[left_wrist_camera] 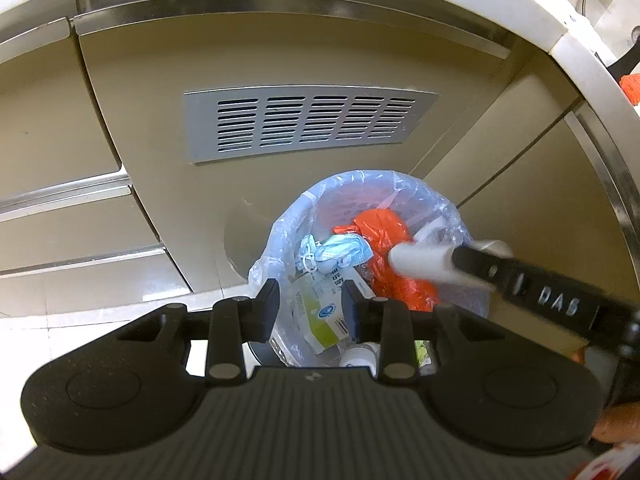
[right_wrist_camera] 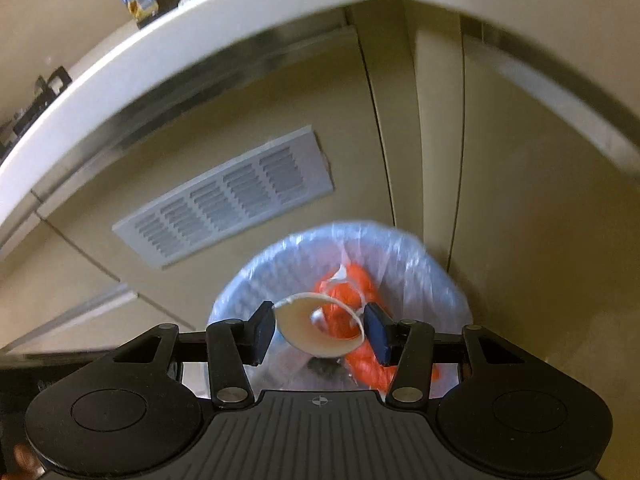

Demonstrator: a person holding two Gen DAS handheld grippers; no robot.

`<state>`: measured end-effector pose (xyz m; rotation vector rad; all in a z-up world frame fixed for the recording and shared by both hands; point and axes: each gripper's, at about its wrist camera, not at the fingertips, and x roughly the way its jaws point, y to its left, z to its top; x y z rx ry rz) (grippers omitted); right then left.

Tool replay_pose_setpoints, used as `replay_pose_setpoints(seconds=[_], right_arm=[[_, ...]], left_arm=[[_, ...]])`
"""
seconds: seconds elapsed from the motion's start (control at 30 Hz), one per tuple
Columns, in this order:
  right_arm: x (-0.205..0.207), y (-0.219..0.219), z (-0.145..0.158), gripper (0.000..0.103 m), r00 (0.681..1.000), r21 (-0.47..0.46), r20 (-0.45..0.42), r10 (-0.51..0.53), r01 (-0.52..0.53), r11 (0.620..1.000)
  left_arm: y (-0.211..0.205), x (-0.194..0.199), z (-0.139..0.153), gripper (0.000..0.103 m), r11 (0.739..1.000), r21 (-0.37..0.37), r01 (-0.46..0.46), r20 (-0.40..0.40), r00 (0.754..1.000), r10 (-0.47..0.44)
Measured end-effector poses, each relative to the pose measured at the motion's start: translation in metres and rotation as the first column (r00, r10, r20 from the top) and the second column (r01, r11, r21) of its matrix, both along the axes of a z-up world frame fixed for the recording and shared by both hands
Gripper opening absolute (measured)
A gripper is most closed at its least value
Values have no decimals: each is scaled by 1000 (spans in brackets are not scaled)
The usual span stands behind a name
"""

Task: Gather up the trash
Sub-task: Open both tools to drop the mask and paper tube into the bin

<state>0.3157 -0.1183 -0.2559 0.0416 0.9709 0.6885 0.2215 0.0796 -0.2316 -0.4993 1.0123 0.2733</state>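
A curled piece of eggshell (right_wrist_camera: 320, 330), cream-coloured and broken open, sits between the fingers of the right tool (right_wrist_camera: 320, 330), directly above the mouth of the trash bin (left_wrist_camera: 280, 240). In the left wrist view the same piece shows as a pale blur (left_wrist_camera: 420, 260) at the tip of the right tool's fingers. Both pads seem to touch its edges, so I judge it to be held, not yet dropped; motion blur leaves that slightly unsure.

The bin, lined with a clear plastic bag (right_wrist_camera: 424, 276), stands on the floor against beige cabinet doors, below a metal vent grille (left_wrist_camera: 308, 124). Already inside are an orange plastic bag (left_wrist_camera: 384, 236), a crumpled blue face mask (left_wrist_camera: 336, 256), a green-and-white packet (left_wrist_camera: 320, 312) and a small white bottle (left_wrist_camera: 360, 356).

The left tool (left_wrist_camera: 310, 312) hovers over the bin's near rim, its fingers apart and nothing between them.

Judging by this, several pieces are collected and this 1 is about to go in. A white desk edge (right_wrist_camera: 240, 36) curves overhead; whether more trash remains up there cannot be told.
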Motion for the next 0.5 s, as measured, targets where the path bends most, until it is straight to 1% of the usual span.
replay_pose_setpoints(seconds=[0.07,0.1,0.23,0.37,0.43,0.5], right_arm=[[-2,0,-7,57,999,-27,-37,14,-15,1000],[-3,-1,-10,58,999,-38,-43,12,-14,999],[-7,-7,-22,58,998,-87,-68,6,-11,996],[-11,-7,-34,57,995,-146,-95,27,-41,988],[-13,-10,-35,57,994,-139,-111,22,-37,990],[-17,-12,-32,57,994,-135,-106,26,-40,990]], left_arm=[[-1,1,1,30,1000,-2,7,2,1000,-7],[-2,1,1,30,1000,-2,12,3,1000,-12],[-3,0,2,29,1000,1,28,7,1000,-28],[-4,-1,2,29,999,1,32,3,999,-32],[-4,-1,2,29,999,0,35,2,999,-35],[-4,-2,2,29,999,4,39,1,999,-39]])
